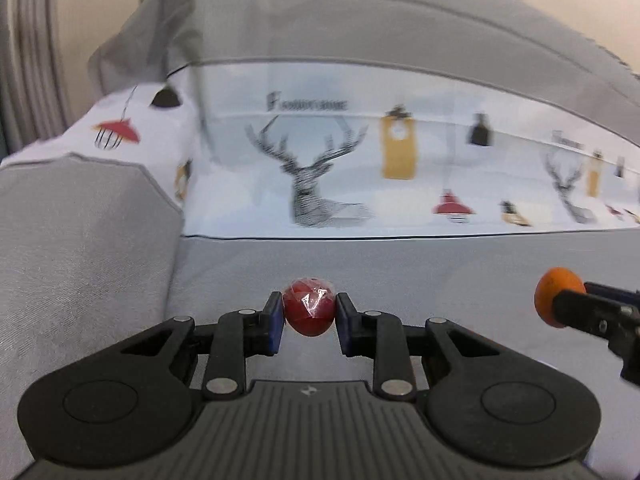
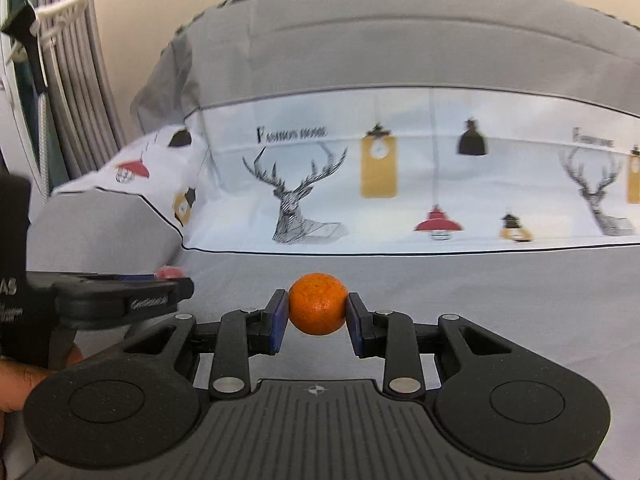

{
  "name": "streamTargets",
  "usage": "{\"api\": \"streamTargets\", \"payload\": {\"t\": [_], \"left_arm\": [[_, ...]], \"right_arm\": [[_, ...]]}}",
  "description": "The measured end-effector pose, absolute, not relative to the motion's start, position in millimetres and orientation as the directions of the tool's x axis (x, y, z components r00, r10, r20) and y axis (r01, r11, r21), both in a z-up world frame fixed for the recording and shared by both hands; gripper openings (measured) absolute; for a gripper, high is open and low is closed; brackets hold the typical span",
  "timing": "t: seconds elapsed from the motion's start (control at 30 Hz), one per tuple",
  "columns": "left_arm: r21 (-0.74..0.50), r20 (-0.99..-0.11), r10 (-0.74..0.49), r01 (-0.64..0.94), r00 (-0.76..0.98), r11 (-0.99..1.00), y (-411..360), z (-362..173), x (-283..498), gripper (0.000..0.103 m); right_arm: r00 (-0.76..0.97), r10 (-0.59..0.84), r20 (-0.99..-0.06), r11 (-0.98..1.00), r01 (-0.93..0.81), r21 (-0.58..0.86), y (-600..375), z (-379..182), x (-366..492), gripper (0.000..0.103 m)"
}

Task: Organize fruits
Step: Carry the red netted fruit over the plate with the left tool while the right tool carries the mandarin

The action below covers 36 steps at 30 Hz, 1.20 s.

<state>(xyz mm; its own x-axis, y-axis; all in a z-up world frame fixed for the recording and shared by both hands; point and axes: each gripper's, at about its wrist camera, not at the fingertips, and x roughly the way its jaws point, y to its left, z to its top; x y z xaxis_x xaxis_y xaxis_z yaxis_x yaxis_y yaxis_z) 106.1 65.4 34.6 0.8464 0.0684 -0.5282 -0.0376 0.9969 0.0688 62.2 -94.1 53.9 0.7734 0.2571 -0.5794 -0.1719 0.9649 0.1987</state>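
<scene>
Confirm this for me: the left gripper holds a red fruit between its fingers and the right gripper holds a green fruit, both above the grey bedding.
Not quite. The fruit in the right gripper is an orange fruit, not green; the right wrist view shows it pinched between the fingers. The rest stands: the left gripper holds the red fruit, both above the grey bedding.

A grey bed (image 2: 440, 300) carries a deer-print pillow (image 2: 400, 184).

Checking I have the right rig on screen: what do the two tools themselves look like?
Both match: the left tool and right tool are matte black linkage arms with silver pivot pins, blue pads on the fingers, round side discs and a ribbed grey deck bearing a small compass-like mark. No cables or sleeves show.
</scene>
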Motion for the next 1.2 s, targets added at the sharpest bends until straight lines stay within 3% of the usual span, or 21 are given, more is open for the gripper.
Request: {"api": "streamTargets", "payload": {"t": [0.23,0.37,0.53,0.87,1.2], "left_arm": [[0.178,-0.443,-0.039,0.130,0.896,0.975,3,36,42,0.030],[0.186,-0.488,-0.088,0.202,0.869,0.961,-25,18,25,0.030],[0.308,-0.539,-0.057,0.259,0.841,0.915,-54,-12,30,0.030],[0.245,-0.603,-0.030,0.220,0.797,0.944,-41,-28,58,0.030],[0.162,-0.610,-0.155,0.314,0.777,0.936,-49,-28,59,0.030]], "right_arm": [[0.777,0.223,-0.589,0.971,-0.126,0.202,-137,51,5,0.033],[0.758,0.188,-0.624,0.975,-0.069,0.210,-159,34,-10,0.033],[0.752,0.148,-0.643,0.981,-0.032,0.190,-175,24,-11,0.033],[0.735,0.144,-0.662,0.982,-0.024,0.187,-180,12,-2,0.033],[0.677,0.166,-0.717,0.982,-0.048,0.183,-177,-4,5,0.033]]}}
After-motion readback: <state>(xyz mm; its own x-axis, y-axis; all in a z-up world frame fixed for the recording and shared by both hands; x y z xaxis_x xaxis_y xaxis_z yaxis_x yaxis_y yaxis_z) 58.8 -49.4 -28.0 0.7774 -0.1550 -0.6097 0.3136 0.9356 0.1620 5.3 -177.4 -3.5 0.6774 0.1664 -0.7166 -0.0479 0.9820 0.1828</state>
